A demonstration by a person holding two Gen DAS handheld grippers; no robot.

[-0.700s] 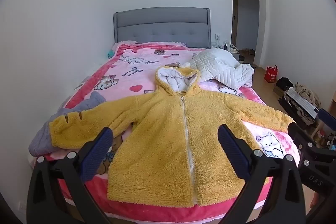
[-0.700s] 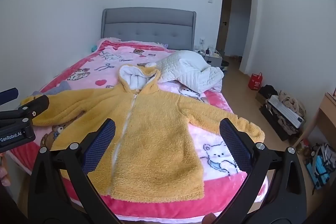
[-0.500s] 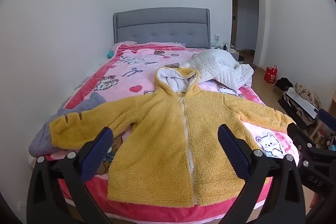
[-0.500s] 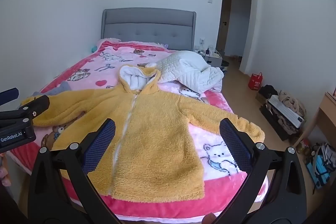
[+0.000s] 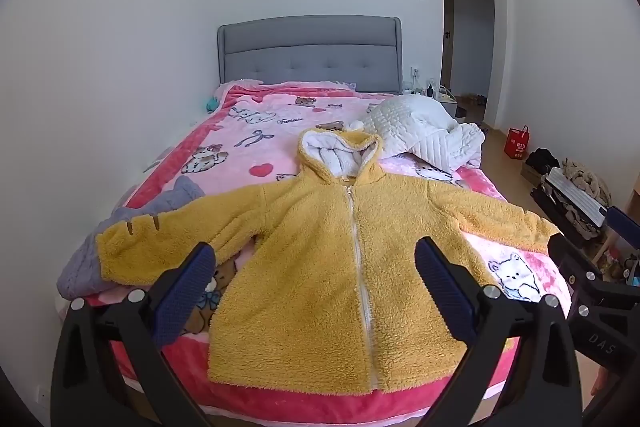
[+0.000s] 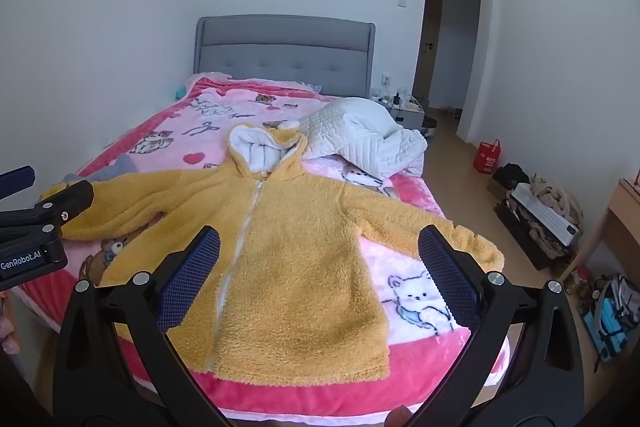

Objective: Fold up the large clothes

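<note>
Yellow fleece hoodie [image 5: 320, 267] spread flat, zipped, on pink bed [image 5: 256, 131]. Left tool [image 5: 314, 289] and right tool [image 6: 318, 269] both gaping wide, empty, above hem.

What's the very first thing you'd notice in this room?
The big fluffy yellow hooded jacket, spread flat and zipped up at the near end of the bed, sleeves stretched out sideways. It lies on a bright pink cartoon blanket, and a crumpled white quilted coat sits just beyond its hood.
</note>
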